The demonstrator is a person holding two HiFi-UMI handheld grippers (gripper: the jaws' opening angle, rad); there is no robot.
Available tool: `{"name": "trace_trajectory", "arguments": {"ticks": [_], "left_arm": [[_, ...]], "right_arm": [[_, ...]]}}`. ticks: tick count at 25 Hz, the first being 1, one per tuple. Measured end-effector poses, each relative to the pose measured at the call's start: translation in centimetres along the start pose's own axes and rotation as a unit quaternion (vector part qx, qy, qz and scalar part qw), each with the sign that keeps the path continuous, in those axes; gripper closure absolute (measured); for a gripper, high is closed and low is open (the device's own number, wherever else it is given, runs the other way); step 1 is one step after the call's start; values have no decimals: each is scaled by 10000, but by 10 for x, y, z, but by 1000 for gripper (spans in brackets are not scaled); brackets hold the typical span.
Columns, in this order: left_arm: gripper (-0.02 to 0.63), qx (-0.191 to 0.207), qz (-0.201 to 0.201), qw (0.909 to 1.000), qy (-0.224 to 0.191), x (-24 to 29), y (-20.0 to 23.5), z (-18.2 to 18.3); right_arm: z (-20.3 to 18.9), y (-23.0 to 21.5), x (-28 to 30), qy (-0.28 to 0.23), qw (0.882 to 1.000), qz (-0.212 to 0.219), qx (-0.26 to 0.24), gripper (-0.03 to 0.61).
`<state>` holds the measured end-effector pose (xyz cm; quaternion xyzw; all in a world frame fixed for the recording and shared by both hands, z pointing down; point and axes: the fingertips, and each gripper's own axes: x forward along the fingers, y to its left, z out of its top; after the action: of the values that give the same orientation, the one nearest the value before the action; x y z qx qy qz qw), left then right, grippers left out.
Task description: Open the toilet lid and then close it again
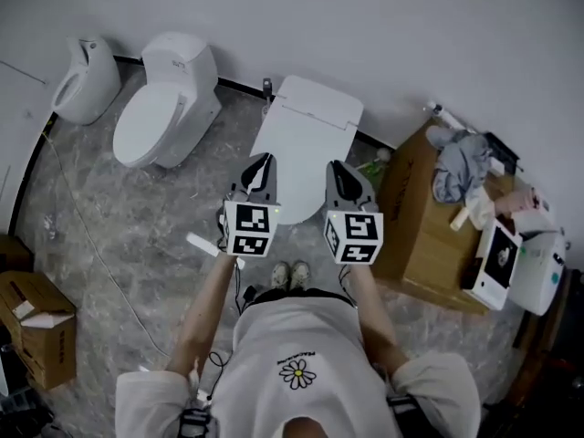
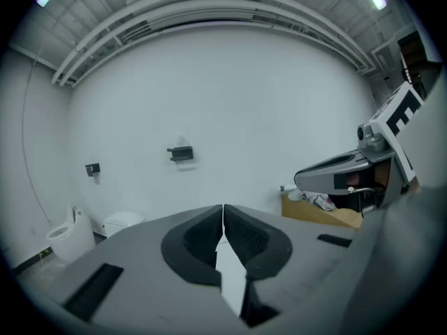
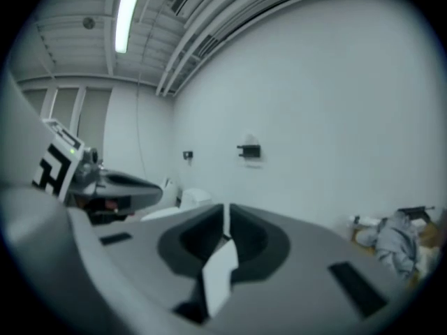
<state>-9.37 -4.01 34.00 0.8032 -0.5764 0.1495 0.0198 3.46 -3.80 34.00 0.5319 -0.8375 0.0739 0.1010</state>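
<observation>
White and lying flat on its seat, the toilet lid [image 1: 308, 144] is directly in front of the person. Its rounded front edge is near the shoes [image 1: 290, 274] and its hinge end is at the back, by the wall [image 1: 411, 26]. Whether the opening has not begun or the closing is already finished, I cannot tell; the lid is simply down. The left gripper [image 1: 260, 161] and the right gripper [image 1: 336, 167] are held side by side above the front part of the lid, apart from it, and they point almost level toward the wall. Each has its jaws pressed together with nothing between them. If the lid is to be lifted, I think one gripper should come down to the front edge, spread its jaws, and take the lip from below and above. It should then follow the arc around the hinge instead of pulling straight up. At the top the lid should be leaned gently against the back, and on the return it should be guided all the way down, not dropped. To the left stand a second toilet [image 1: 164, 108] and a urinal [image 1: 87, 78], well apart. The wooden cabinet [image 1: 424, 217] to the right is just beside the bowl, so the right elbow needs some care.
</observation>
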Motion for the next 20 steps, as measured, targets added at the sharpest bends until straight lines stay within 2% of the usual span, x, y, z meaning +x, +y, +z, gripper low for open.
{"name": "trace_trajectory", "arguments": {"ticks": [2,5,10,14,20], "left_arm": [[586,-120,112,9997,-154,-23,-11,11],[586,-139,366,9984,-417,-56,-23,24],[592,-298,761,9942,-694,-84,-23,37],[594,-353,824,9913,-964,-93,-18,51],[594,-335,976,9886,-1094,-97,-15,57]], "right_arm": [[14,6,-24,-292,9995,52,48,532],[29,11,-54,-608,9979,144,-141,535],[45,14,-87,-953,9951,255,-119,535],[43,18,-93,-991,9947,173,-189,538],[40,27,-95,-949,9941,262,-463,545]]}}
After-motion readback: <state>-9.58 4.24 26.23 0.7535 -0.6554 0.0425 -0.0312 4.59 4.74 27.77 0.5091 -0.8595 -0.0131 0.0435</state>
